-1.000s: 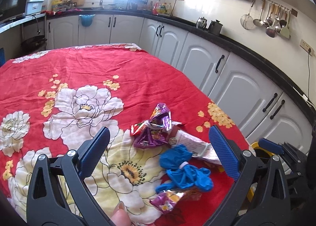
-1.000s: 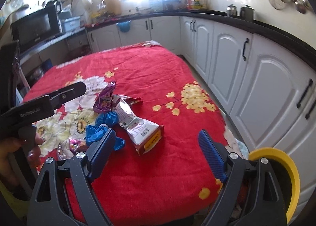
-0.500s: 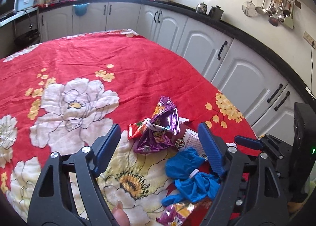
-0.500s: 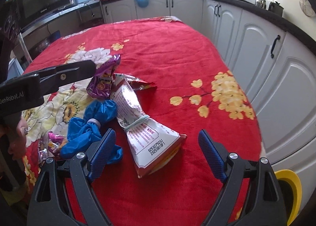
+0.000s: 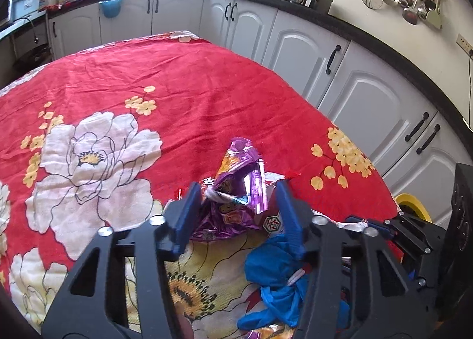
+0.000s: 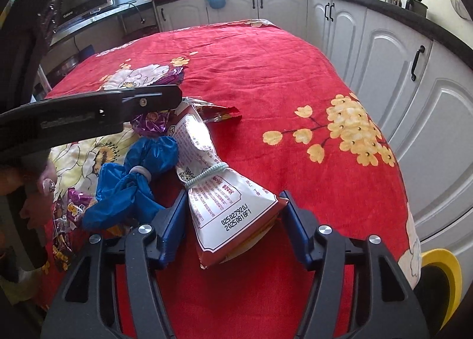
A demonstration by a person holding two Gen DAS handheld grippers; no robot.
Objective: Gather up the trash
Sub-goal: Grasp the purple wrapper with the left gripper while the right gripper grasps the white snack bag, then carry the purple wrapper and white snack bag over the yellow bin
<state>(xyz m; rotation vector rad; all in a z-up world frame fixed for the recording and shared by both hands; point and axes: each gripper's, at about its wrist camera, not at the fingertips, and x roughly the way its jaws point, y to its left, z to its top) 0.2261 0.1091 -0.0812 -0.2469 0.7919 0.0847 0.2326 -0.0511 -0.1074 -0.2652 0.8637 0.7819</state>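
A crumpled purple snack wrapper point(image 5: 236, 191) lies on the red flowered tablecloth point(image 5: 177, 87). My left gripper point(image 5: 239, 200) straddles it with its jaws closing. The left pad touches the wrapper, and a small gap shows at the right pad. A white snack bag point(image 6: 224, 206), tied round the middle with a band, lies beside it. My right gripper point(image 6: 235, 206) is closing on the bag's wide end, and both pads touch its sides. A blue glove bundle point(image 6: 136, 179) sits between the two pieces of trash.
A second purple wrapper point(image 6: 74, 206) and a flat red wrapper point(image 6: 218, 112) lie close by. A yellow-rimmed bin point(image 6: 443, 274) stands below the table's right edge. White cabinets point(image 5: 369, 96) run along the right. A hand point(image 6: 35, 191) holds the left tool.
Both grippers came down and forward onto the trash. The left jaws narrowed around the purple wrapper. The right jaws narrowed onto the white bag's end.
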